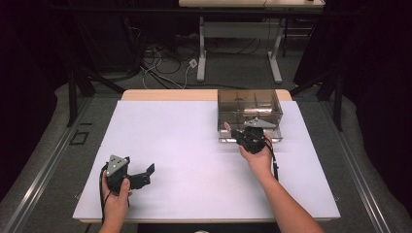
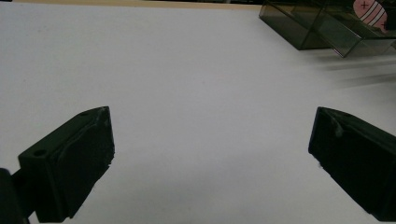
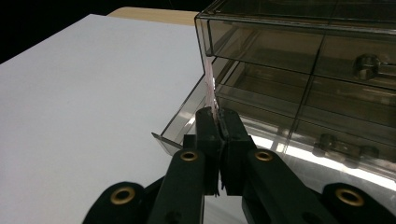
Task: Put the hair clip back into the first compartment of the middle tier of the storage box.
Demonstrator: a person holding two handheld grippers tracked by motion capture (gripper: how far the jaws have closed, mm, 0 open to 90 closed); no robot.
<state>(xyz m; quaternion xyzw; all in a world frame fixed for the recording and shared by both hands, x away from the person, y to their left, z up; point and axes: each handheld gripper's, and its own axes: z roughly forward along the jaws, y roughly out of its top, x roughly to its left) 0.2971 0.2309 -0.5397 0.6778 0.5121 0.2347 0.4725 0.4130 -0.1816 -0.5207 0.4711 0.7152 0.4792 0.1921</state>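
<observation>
— While the right gripper (image 3: 218, 116) stands clamped on the thin pink flat card with a fish-like drawing (image 3: 209, 84), held edge-up over the pulled-out lower drawer (image 3: 187, 122) of the smoky clear plastic drawer box (image 1: 249, 104), what would serve the person best?

— Probably lowering the card well inside the drawer's front wall before letting go, so it drops flat. The left gripper (image 2: 210, 158) hovers with jaws spread wide and empty over the white board (image 1: 194, 145); it could steady the box.
</observation>
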